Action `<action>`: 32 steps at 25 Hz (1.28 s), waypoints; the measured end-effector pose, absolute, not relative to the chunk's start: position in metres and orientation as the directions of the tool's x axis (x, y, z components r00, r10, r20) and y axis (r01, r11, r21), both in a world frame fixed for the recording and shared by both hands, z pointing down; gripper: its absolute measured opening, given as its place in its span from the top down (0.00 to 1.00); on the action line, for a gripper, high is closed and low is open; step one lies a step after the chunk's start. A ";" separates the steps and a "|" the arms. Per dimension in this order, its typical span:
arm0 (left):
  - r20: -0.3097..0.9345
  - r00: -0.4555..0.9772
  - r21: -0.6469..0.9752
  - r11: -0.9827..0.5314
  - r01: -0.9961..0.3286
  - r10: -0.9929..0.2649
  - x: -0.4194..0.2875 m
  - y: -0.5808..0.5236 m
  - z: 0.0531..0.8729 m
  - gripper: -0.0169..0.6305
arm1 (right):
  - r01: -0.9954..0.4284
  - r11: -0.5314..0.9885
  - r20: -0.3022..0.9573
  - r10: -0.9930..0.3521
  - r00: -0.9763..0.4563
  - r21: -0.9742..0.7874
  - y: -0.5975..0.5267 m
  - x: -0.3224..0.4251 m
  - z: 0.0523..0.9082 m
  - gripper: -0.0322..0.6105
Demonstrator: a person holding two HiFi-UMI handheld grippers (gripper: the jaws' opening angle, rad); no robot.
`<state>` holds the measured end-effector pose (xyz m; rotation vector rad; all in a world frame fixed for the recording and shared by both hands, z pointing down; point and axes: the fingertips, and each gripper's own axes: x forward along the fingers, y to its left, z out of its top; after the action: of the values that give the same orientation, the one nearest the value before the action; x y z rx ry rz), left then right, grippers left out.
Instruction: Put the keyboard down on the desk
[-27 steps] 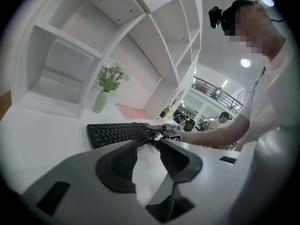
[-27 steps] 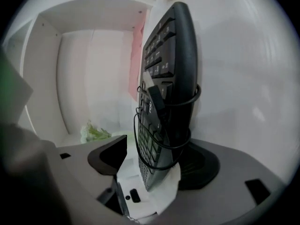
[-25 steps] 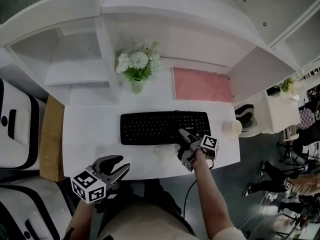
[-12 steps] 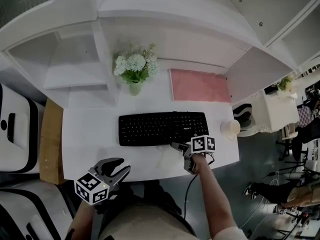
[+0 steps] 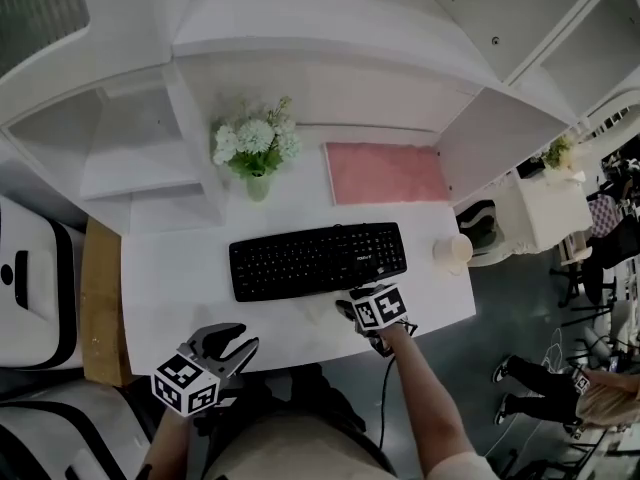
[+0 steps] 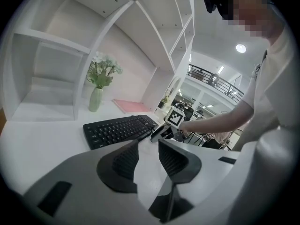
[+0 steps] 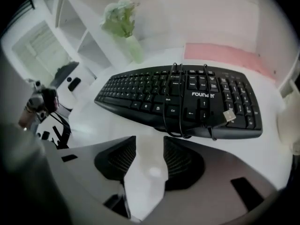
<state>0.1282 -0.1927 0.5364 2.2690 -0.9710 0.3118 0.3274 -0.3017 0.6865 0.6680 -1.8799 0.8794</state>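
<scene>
From the head view, the black keyboard (image 5: 318, 260) lies flat in the middle of the white counter (image 5: 180, 288), in front of the vase of flowers (image 5: 254, 148) and the pink mat (image 5: 385, 173), with a white cup (image 5: 452, 252) off its right end. It looks set down, so I'd say the job is about done. The right hand-held gripper (image 5: 350, 311) hangs just beside the keyboard's near edge, not touching it. The left hand-held gripper (image 5: 232, 346) waits at the counter's near edge, well apart and seemingly not needed.

The left gripper view shows that gripper's jaws apart with only bare counter between them. Beyond them, the keyboard (image 6: 119, 129) rests level.

In the right gripper view, the jaws have just been closing. A gap remains and nothing sits in it, so I read this as a release. The keyboard (image 7: 183, 102) is a full-size board with white legends. Its own cable (image 7: 166, 118) is looped around the body, with the USB plug (image 7: 228, 116) lying on the keys.
</scene>
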 end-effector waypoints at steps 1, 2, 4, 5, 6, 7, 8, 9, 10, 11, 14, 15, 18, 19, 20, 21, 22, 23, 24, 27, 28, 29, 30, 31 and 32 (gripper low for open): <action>0.445 0.700 0.464 -0.525 -0.714 -0.559 0.129 -0.192 0.537 0.75 | -0.748 0.613 0.911 -0.109 -0.398 -0.253 -0.301 0.327 0.688 0.68; 0.445 0.702 0.462 -0.529 -0.712 -0.556 0.129 -0.191 0.537 0.75 | -0.756 0.610 0.913 -0.127 -0.388 -0.236 -0.300 0.327 0.689 0.71; 0.443 0.706 0.457 -0.538 -0.708 -0.553 0.131 -0.189 0.535 0.75 | -0.786 0.571 0.910 -0.152 -0.386 -0.237 -0.298 0.329 0.689 0.70; 0.441 0.708 0.455 -0.542 -0.706 -0.552 0.131 -0.189 0.533 0.75 | -0.803 0.546 0.908 -0.167 -0.385 -0.240 -0.298 0.331 0.687 0.67; 0.438 0.710 0.454 -0.547 -0.704 -0.551 0.130 -0.189 0.532 0.75 | -0.820 0.520 0.903 -0.189 -0.385 -0.240 -0.297 0.334 0.685 0.65; 0.434 0.713 0.453 -0.551 -0.701 -0.550 0.130 -0.188 0.531 0.75 | -0.835 0.491 0.894 -0.215 -0.392 -0.248 -0.297 0.338 0.681 0.64; 0.428 0.718 0.455 -0.556 -0.696 -0.548 0.129 -0.188 0.529 0.75 | -0.847 0.457 0.880 -0.237 -0.411 -0.272 -0.296 0.339 0.677 0.64; 0.419 0.725 0.459 -0.562 -0.689 -0.547 0.129 -0.187 0.527 0.75 | -0.852 0.421 0.862 -0.253 -0.440 -0.311 -0.294 0.340 0.671 0.59; 0.407 0.733 0.464 -0.569 -0.679 -0.545 0.128 -0.186 0.524 0.75 | -0.852 0.387 0.842 -0.265 -0.470 -0.353 -0.291 0.340 0.666 0.54; 0.392 0.743 0.468 -0.578 -0.668 -0.542 0.129 -0.186 0.520 0.75 | -0.850 0.359 0.824 -0.281 -0.492 -0.385 -0.289 0.341 0.660 0.53; 0.350 0.775 0.457 -0.627 -0.631 -0.525 0.135 -0.185 0.507 0.75 | -0.864 0.318 0.792 -0.363 -0.491 -0.390 -0.284 0.348 0.640 0.53; 0.340 0.784 0.445 -0.646 -0.620 -0.519 0.138 -0.185 0.503 0.75 | -0.871 0.317 0.785 -0.392 -0.480 -0.375 -0.283 0.350 0.632 0.53; 0.309 0.809 0.420 -0.691 -0.588 -0.500 0.147 -0.180 0.487 0.75 | -0.876 0.339 0.749 -0.464 -0.473 -0.343 -0.272 0.348 0.600 0.53; 0.297 0.817 0.415 -0.704 -0.577 -0.494 0.150 -0.178 0.481 0.75 | -0.870 0.357 0.732 -0.480 -0.483 -0.340 -0.267 0.344 0.588 0.53; 0.284 0.825 0.409 -0.717 -0.565 -0.488 0.153 -0.177 0.476 0.75 | -0.862 0.380 0.714 -0.495 -0.495 -0.335 -0.262 0.339 0.575 0.55; 0.272 0.833 0.400 -0.731 -0.553 -0.481 0.157 -0.177 0.471 0.75 | -0.855 0.405 0.696 -0.510 -0.506 -0.325 -0.257 0.335 0.563 0.59; 0.262 0.842 0.386 -0.749 -0.539 -0.471 0.162 -0.179 0.468 0.75 | -0.848 0.431 0.678 -0.525 -0.515 -0.310 -0.254 0.331 0.551 0.63; 0.252 0.853 0.368 -0.769 -0.522 -0.458 0.167 -0.182 0.466 0.75 | -0.840 0.457 0.657 -0.542 -0.524 -0.293 -0.252 0.327 0.539 0.68; 0.244 0.864 0.350 -0.791 -0.503 -0.441 0.172 -0.185 0.464 0.75 | -0.830 0.481 0.634 -0.557 -0.537 -0.281 -0.250 0.322 0.529 0.70; 0.226 0.895 0.321 -0.838 -0.440 -0.384 0.184 -0.191 0.455 0.75 | -0.790 0.537 0.548 -0.581 -0.601 -0.297 -0.242 0.299 0.499 0.69; 0.224 0.902 0.314 -0.849 -0.425 -0.369 0.187 -0.195 0.450 0.76 | -0.771 0.552 0.521 -0.578 -0.629 -0.318 -0.239 0.289 0.489 0.65; 0.230 0.905 0.301 -0.858 -0.416 -0.358 0.190 -0.198 0.445 0.77 | -0.747 0.568 0.496 -0.565 -0.659 -0.345 -0.236 0.280 0.480 0.61; 0.241 0.904 0.280 -0.867 -0.412 -0.352 0.193 -0.202 0.440 0.77 | -0.719 0.585 0.475 -0.545 -0.691 -0.375 -0.233 0.270 0.473 0.57; 0.255 0.902 0.257 -0.875 -0.411 -0.349 0.195 -0.204 0.437 0.79 | -0.691 0.599 0.457 -0.523 -0.720 -0.404 -0.228 0.260 0.467 0.55; 0.265 0.900 0.241 -0.880 -0.409 -0.346 0.197 -0.205 0.434 0.82 | -0.668 0.609 0.440 -0.505 -0.743 -0.428 -0.224 0.252 0.461 0.56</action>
<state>0.1973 -0.2047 0.4338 2.7728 -0.5641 0.3095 0.2516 -0.2236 0.4614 0.9563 -2.5626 0.8475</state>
